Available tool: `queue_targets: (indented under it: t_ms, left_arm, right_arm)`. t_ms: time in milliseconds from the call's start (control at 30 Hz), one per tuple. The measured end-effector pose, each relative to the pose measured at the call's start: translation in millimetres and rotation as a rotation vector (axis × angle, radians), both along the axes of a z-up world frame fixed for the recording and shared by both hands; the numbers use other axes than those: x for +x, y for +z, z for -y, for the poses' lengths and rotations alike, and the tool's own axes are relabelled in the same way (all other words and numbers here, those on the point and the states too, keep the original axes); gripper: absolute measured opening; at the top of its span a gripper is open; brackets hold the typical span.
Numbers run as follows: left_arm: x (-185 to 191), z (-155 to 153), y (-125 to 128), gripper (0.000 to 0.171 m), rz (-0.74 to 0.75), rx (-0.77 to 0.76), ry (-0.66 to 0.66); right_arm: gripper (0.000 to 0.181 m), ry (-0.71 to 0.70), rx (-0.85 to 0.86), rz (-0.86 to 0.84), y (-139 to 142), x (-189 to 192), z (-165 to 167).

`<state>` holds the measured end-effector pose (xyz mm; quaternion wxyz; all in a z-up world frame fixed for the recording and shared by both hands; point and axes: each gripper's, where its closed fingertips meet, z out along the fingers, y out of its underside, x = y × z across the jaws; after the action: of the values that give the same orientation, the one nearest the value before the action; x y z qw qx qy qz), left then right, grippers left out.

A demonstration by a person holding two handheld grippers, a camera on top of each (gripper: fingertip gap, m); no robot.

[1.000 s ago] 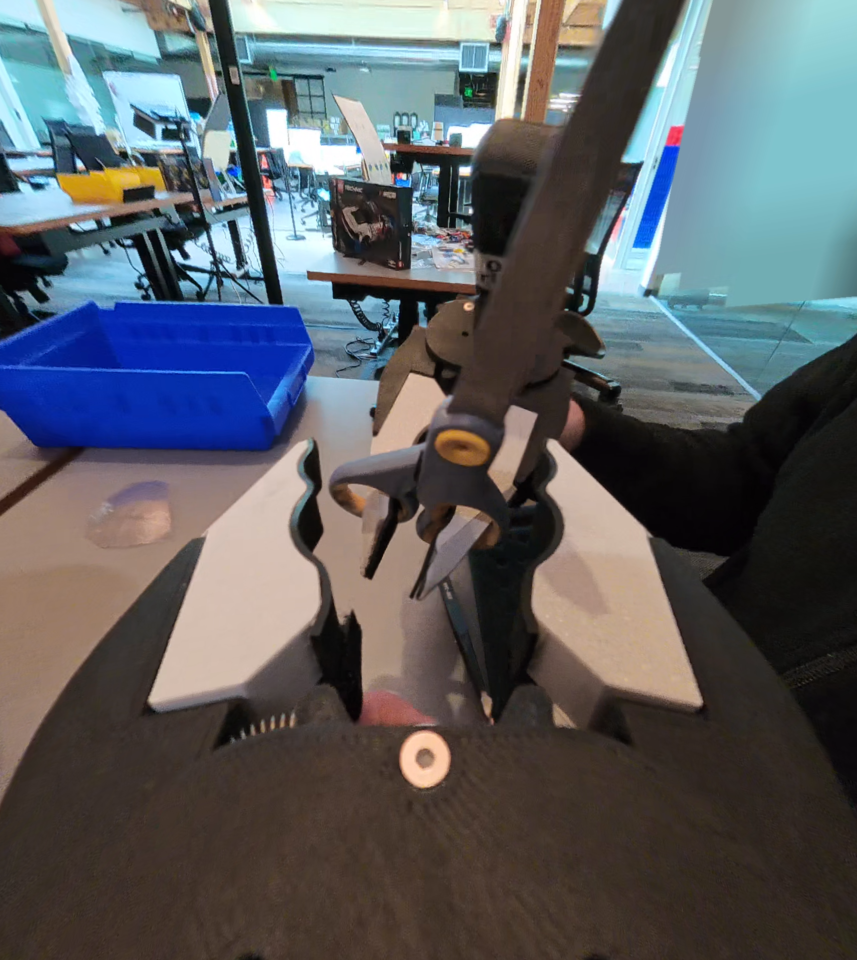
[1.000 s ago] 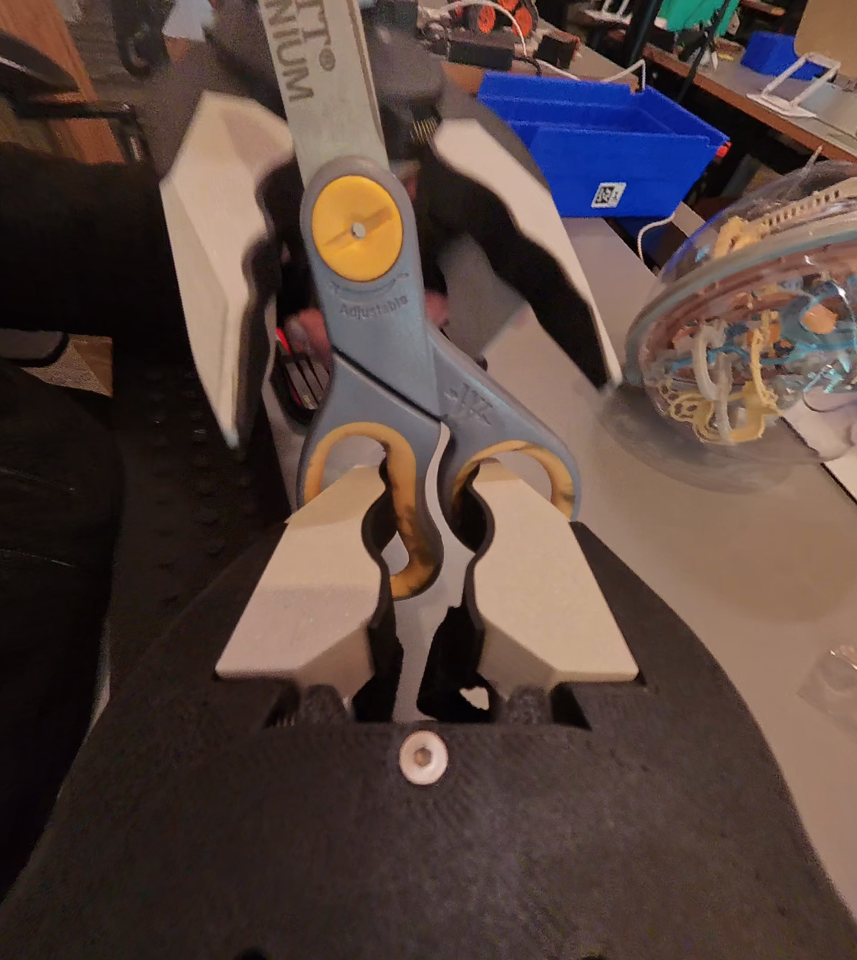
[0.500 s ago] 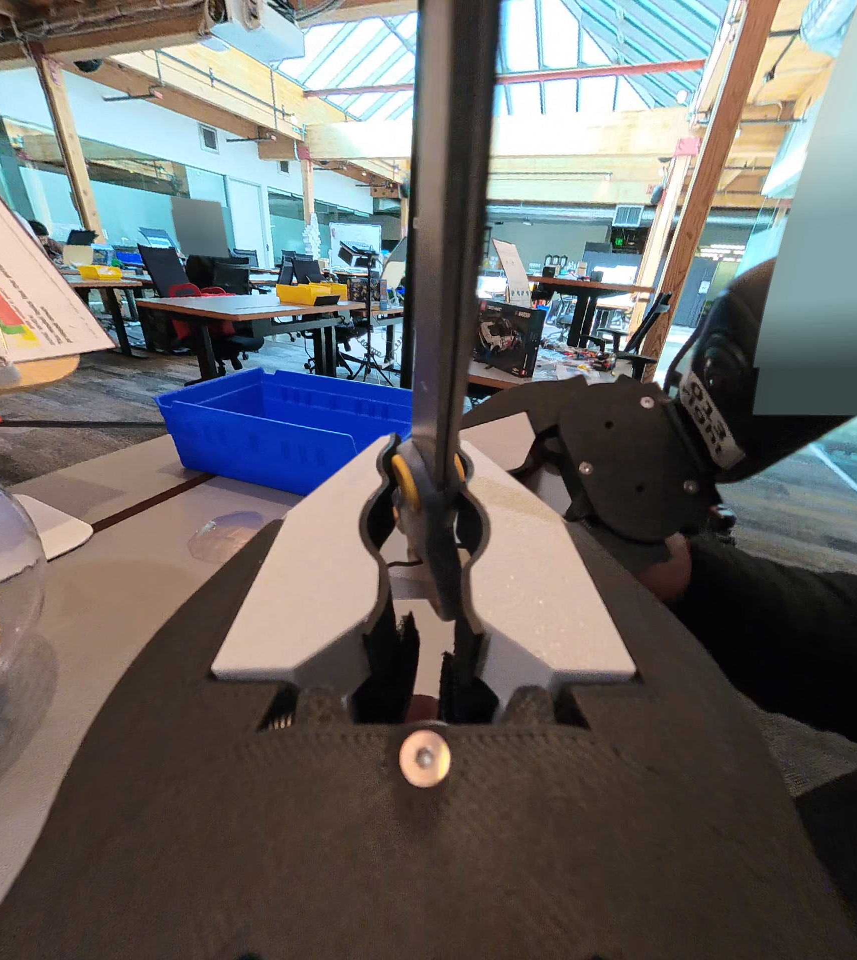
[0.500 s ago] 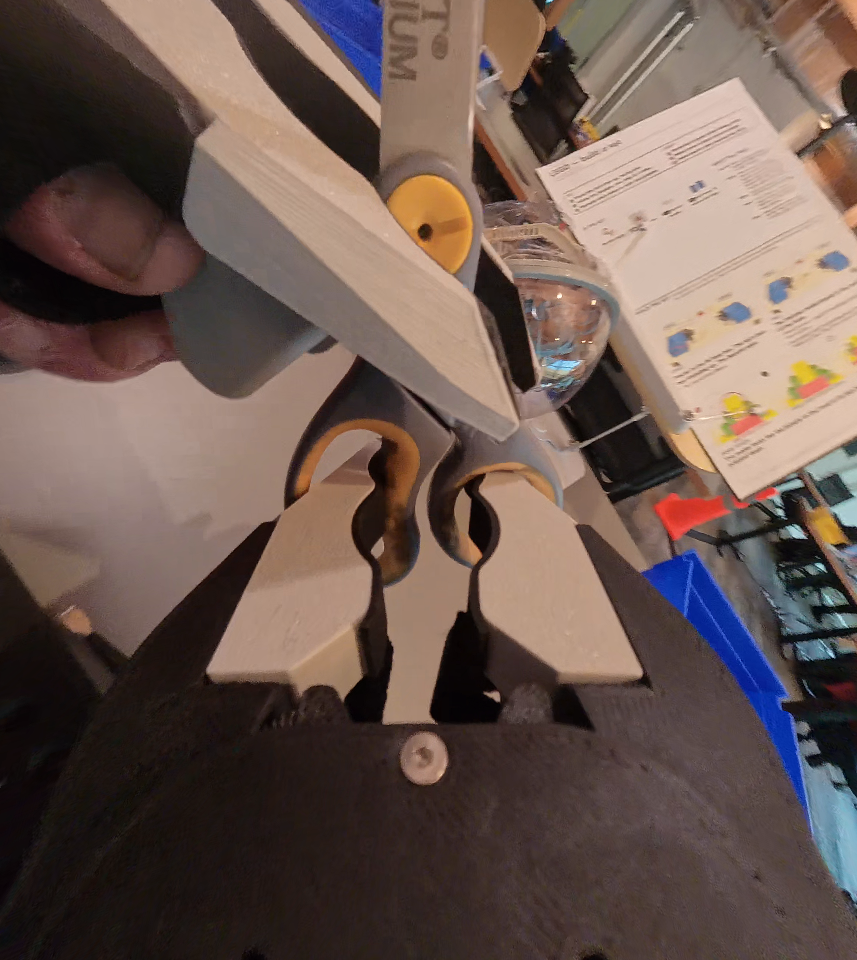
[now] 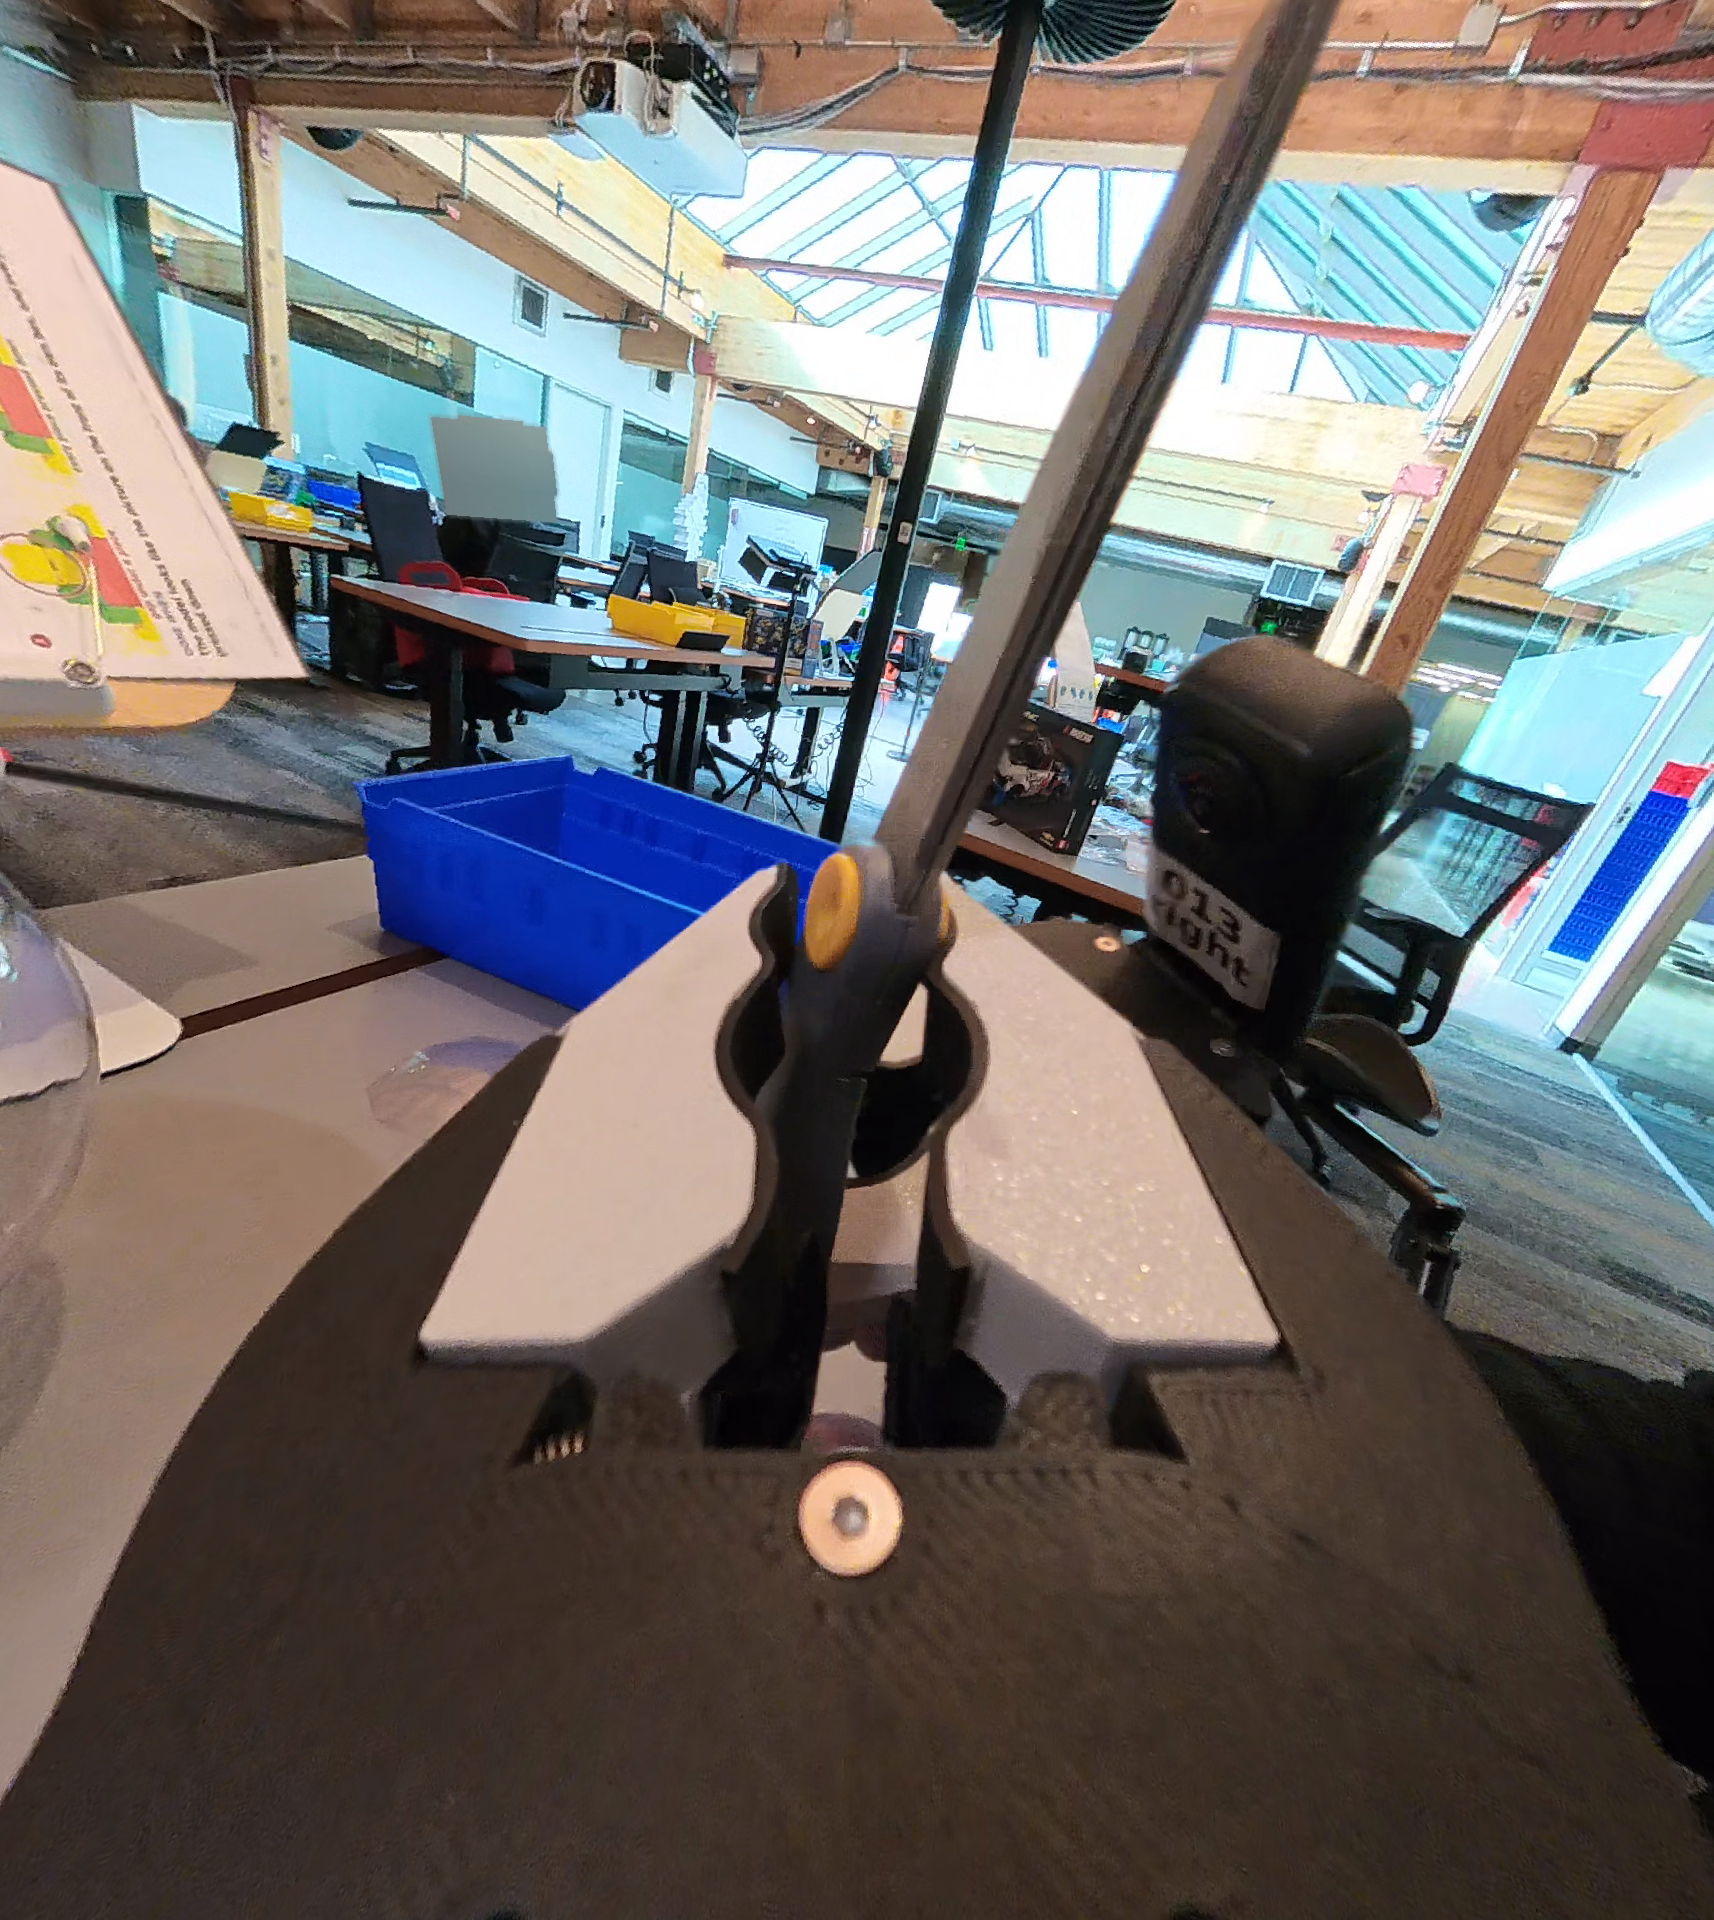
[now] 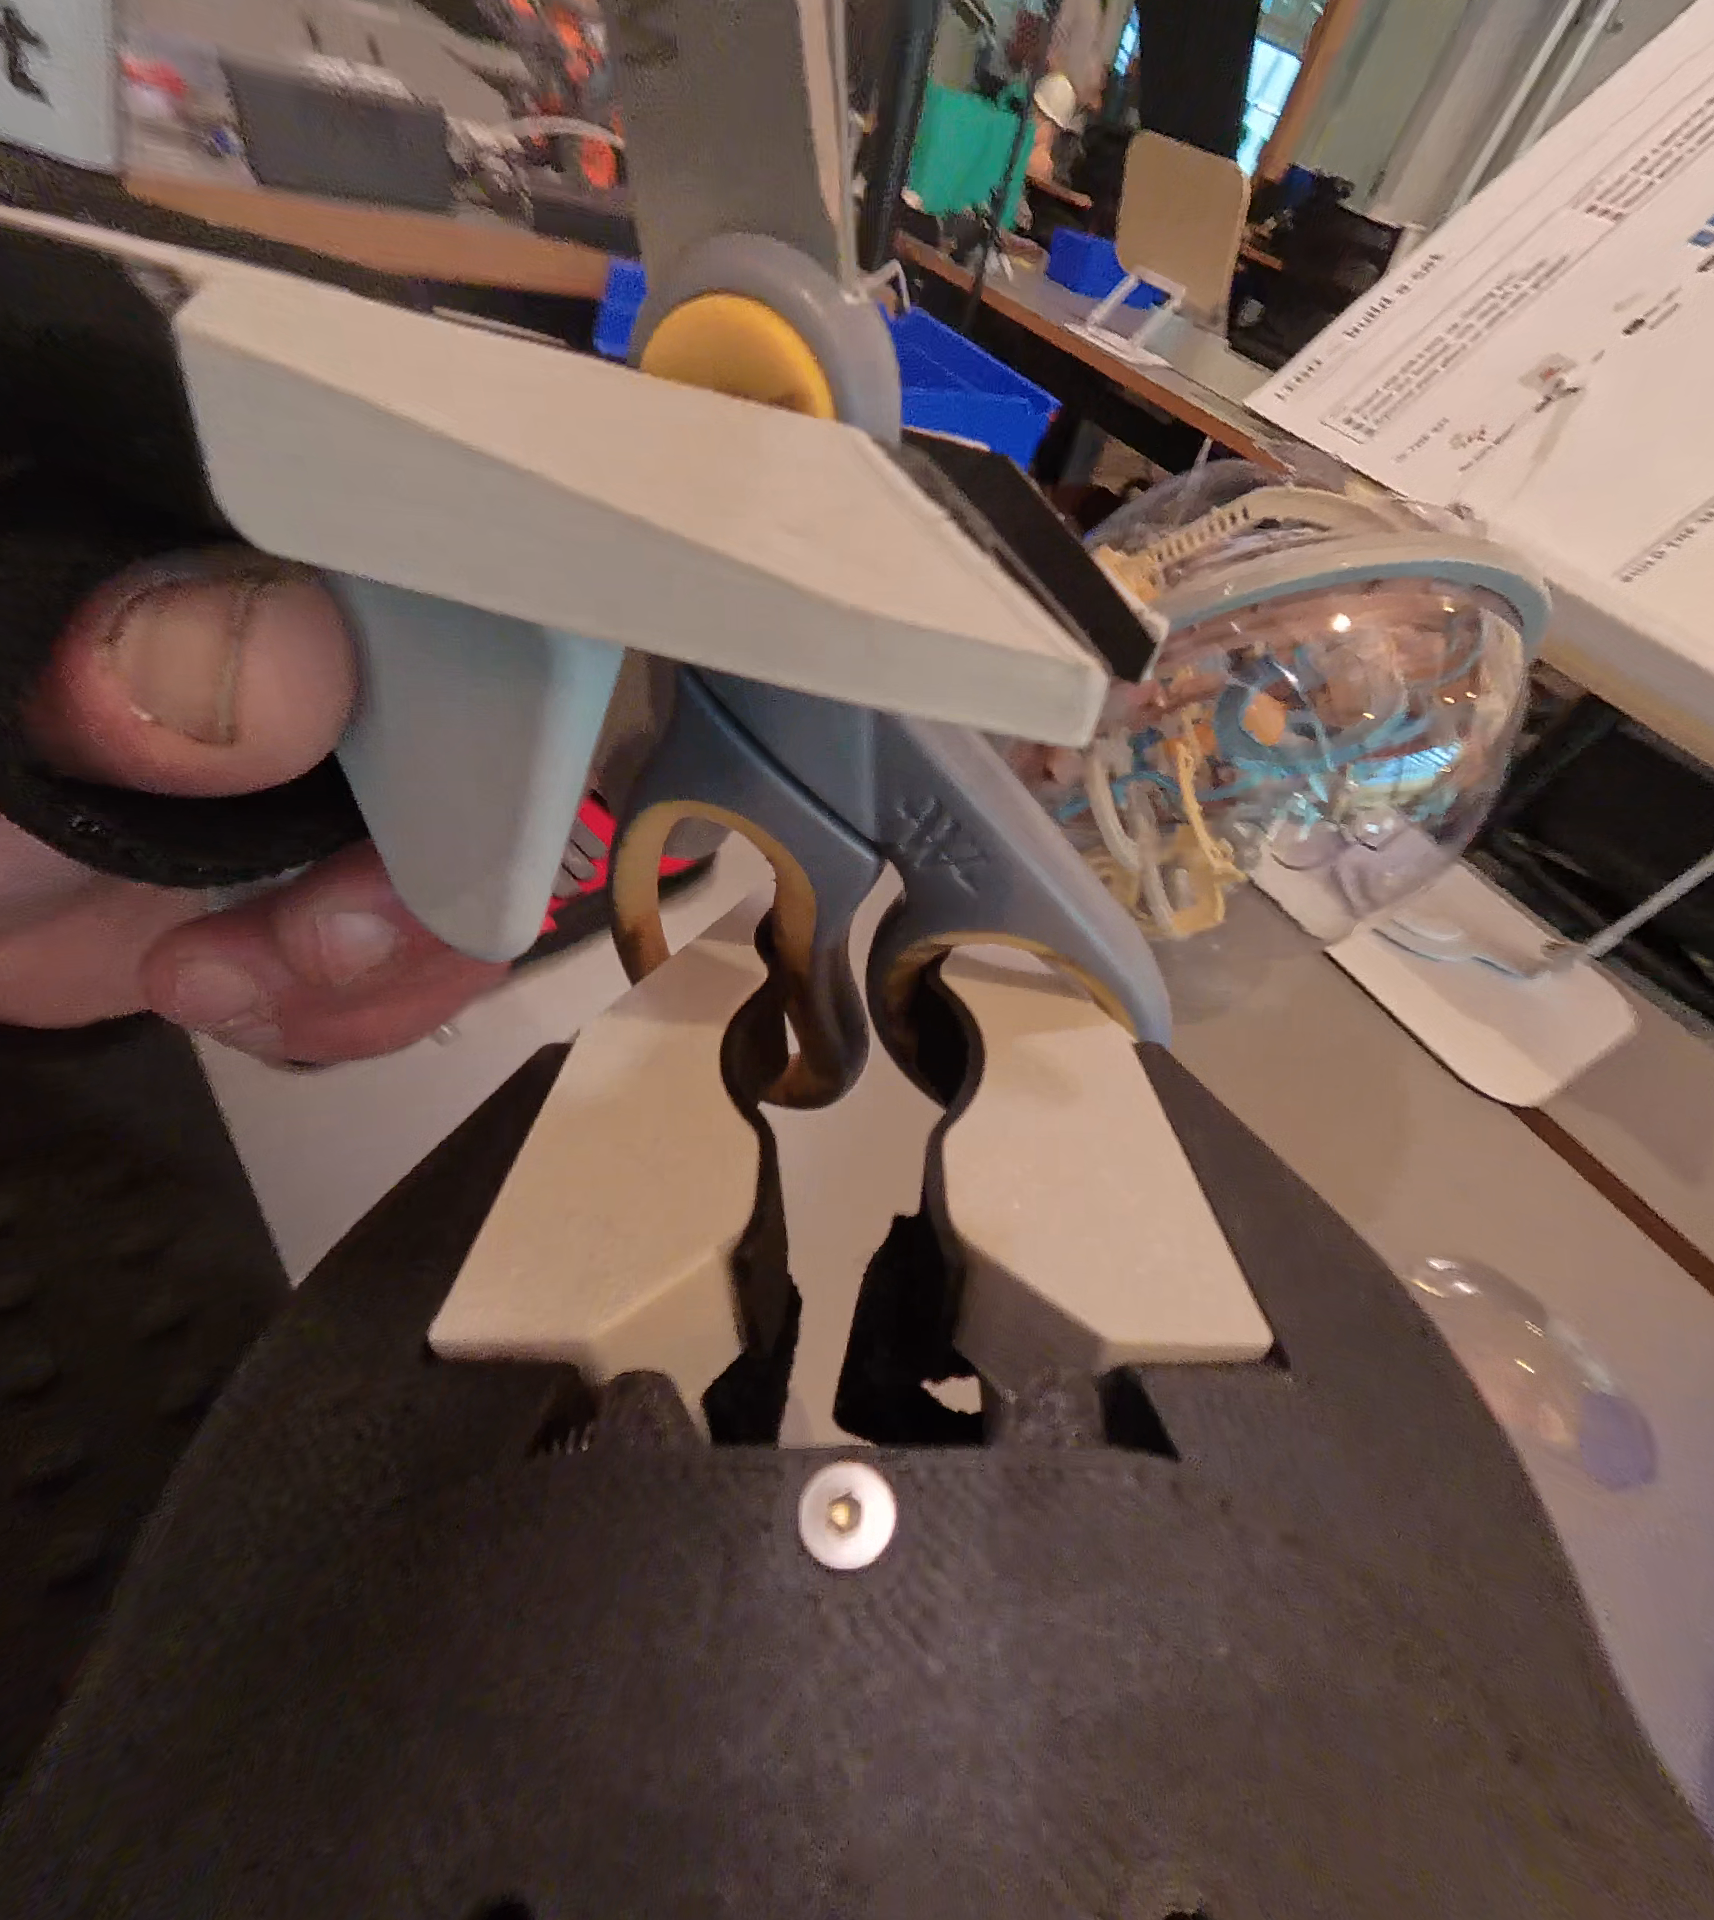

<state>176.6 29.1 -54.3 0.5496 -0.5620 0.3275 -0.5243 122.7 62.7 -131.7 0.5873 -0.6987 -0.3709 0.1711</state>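
A pair of grey scissors (image 5: 1092, 468) with a yellow pivot and yellow-lined handles is held up over a grey table (image 5: 240, 1174), blades pointing up. My left gripper (image 5: 858, 935) is shut on the scissors just below the pivot. My right gripper (image 6: 853, 997) is shut on the scissors' handle loops (image 6: 936, 821). In the right wrist view a pale finger (image 6: 624, 540) of the left gripper crosses in front of the pivot, with a person's hand (image 6: 188, 686) behind it. The right gripper's black camera housing (image 5: 1279, 790) shows at the right of the left wrist view.
A blue bin (image 5: 562, 883) stands on the table behind the scissors. A clear ball with a maze inside (image 6: 1331, 707) sits on a white stand, beside a printed sheet on a holder (image 6: 1611, 312). A small clear dome (image 6: 1518, 1361) lies on the table. Left tips to right tips: about 10 cm.
My left gripper was open beside the scissors one second ago and has shut on them near the pivot. Both grippers have tilted up and the blades have swung upright.
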Motion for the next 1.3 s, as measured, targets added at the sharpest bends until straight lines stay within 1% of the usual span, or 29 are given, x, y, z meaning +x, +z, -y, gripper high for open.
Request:
queue_targets:
  t_ms: [67, 133, 167, 200, 233, 300, 333, 367, 400, 433, 467, 500, 533, 567, 633, 700, 733, 800, 867, 933, 967, 1000, 1033, 1067, 1133, 1200, 1267, 1300]
  left_arm:
    - [4, -1, 5, 0.024, -0.021, 0.018, 0.000]
    - [-3, 0, 15, 0.047, -0.037, 0.053, -0.008]
    - [-10, -3, 21, 0.059, -0.047, 0.084, 0.007]
    - [-20, -10, 28, 0.066, -0.068, 0.123, 0.034]
    - [-31, -20, 34, 0.069, -0.103, 0.165, 0.065]
    - [-54, -48, 37, 0.065, -0.234, 0.236, 0.096]
    - [-67, -71, 34, 0.070, -0.318, 0.263, 0.137]
    - [-80, -96, 29, 0.070, -0.408, 0.295, 0.183]
    - [-90, -113, 19, 0.065, -0.496, 0.322, 0.173]
    - [-99, -132, 8, 0.064, -0.596, 0.366, 0.180]
    - [-108, -154, -1, 0.066, -0.693, 0.428, 0.216]
    - [-113, -170, -10, 0.067, -0.761, 0.460, 0.218]
    - [-112, -176, -20, 0.069, -0.812, 0.461, 0.158]
    - [-110, -182, -24, 0.071, -0.835, 0.475, 0.121]
    - [-104, -197, -27, 0.075, -0.859, 0.496, 0.096]
    - [-100, -209, -39, 0.089, -0.929, 0.478, 0.045]
    - [-97, -212, -42, 0.091, -0.948, 0.483, 0.020]
    - [-95, -215, -52, 0.091, -0.997, 0.489, -0.045]
    - [-93, -222, -57, 0.091, -1.027, 0.507, -0.056]
    - [-93, -224, -58, 0.091, -1.038, 0.499, -0.066]
    - [-92, -223, -56, 0.091, -1.033, 0.512, -0.064]
    - [-91, -219, -52, 0.090, -1.019, 0.521, -0.058]
    - [-86, -213, -44, 0.088, -0.984, 0.525, -0.045]
    - [-79, -200, -37, 0.088, -0.943, 0.520, -0.063]
    - [-60, -160, -30, 0.086, -0.860, 0.517, -0.135]
    - [-41, -111, -31, 0.085, -0.798, 0.510, -0.248]
    - [-25, -66, -20, 0.075, -0.682, 0.534, -0.313]
    - [-18, -44, -15, 0.074, -0.624, 0.516, -0.354]
  right_arm:
    - [0.016, 0.067, -0.037, -0.106, 8, -4, 1]
    - [0.016, 0.122, -0.057, -0.206, 20, -1, 2]
    - [0.016, 0.130, -0.059, -0.249, 27, 5, 1]
    - [0.016, 0.138, -0.057, -0.281, 33, 12, -1]
    - [0.017, 0.128, -0.045, -0.298, 38, 20, -4]
    - [0.017, 0.114, -0.028, -0.310, 44, 35, -11]
    - [0.017, 0.114, -0.019, -0.324, 48, 41, -14]
    - [0.017, 0.111, -0.017, -0.338, 50, 47, -17]
    - [0.017, 0.112, -0.023, -0.351, 52, 51, -20]
    - [0.018, 0.120, -0.025, -0.364, 55, 54, -22]
    - [0.018, 0.131, -0.016, -0.373, 58, 56, -22]
    - [0.019, 0.139, -0.008, -0.373, 60, 56, -23]
    - [0.022, 0.138, -0.008, -0.371, 61, 57, -24]
    - [0.027, 0.144, -0.006, -0.370, 62, 56, -24]
    - [0.029, 0.157, -0.004, -0.390, 63, 54, -25]
    - [0.034, 0.158, -0.034, -0.399, 59, 53, -28]
    - [0.035, 0.161, -0.036, -0.410, 58, 53, -30]
    - [0.037, 0.176, -0.032, -0.435, 60, 53, -30]
    - [0.038, 0.192, -0.033, -0.467, 64, 54, -29]
    - [0.038, 0.215, -0.026, -0.498, 69, 55, -28]
    - [0.048, 0.220, -0.022, -0.516, 72, 55, -28]
    - [0.073, 0.234, -0.029, -0.529, 73, 54, -27]
    - [0.089, 0.257, -0.038, -0.531, 73, 52, -25]
    - [0.087, 0.270, -0.033, -0.535, 74, 51, -23]
    - [0.084, 0.277, -0.030, -0.542, 74, 49, -22]
    - [0.083, 0.271, -0.027, -0.541, 74, 47, -23]
    - [0.084, 0.271, -0.029, -0.544, 73, 44, -23]
    - [0.084, 0.261, -0.030, -0.552, 73, 44, -24]
